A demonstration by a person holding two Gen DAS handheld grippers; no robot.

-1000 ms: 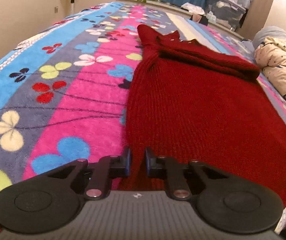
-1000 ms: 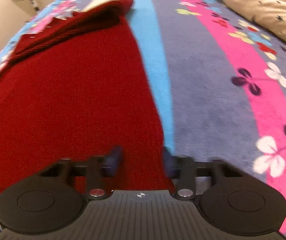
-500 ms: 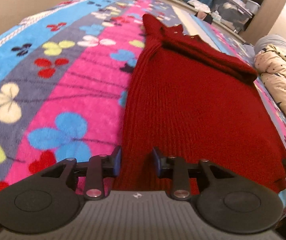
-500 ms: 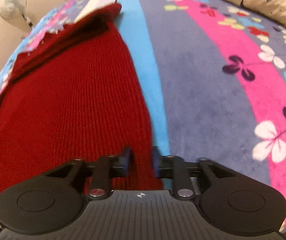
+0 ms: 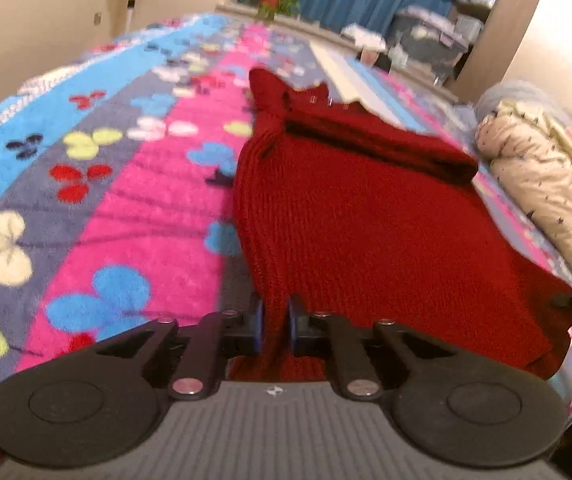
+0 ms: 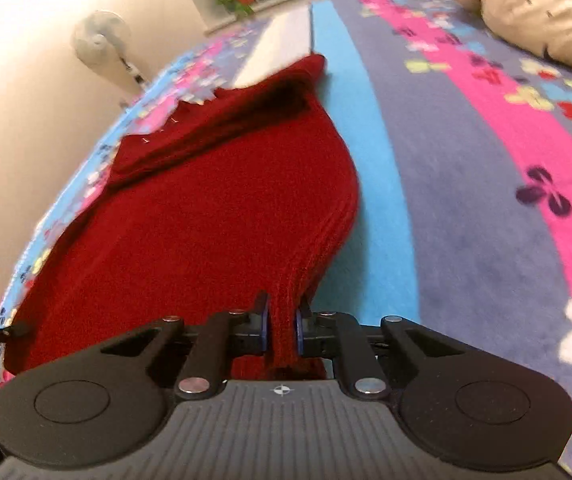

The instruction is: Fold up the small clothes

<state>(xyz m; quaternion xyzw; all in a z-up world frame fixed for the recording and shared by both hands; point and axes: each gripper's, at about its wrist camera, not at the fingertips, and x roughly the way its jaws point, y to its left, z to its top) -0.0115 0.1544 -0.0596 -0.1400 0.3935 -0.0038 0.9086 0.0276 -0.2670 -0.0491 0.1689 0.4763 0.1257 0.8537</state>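
Now I see both tongs closing: left tongs and right tongs each pinch the red sweater's near hem on the bed.

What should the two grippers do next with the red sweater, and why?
Probably lift both near corners together and carry them toward the collar. The left hand-held gripper and right hand-held gripper are closing, with the red sweater hem between their pads at each corner. Its sleeves already lie folded across the top on the blanket, so halving the body looks next.
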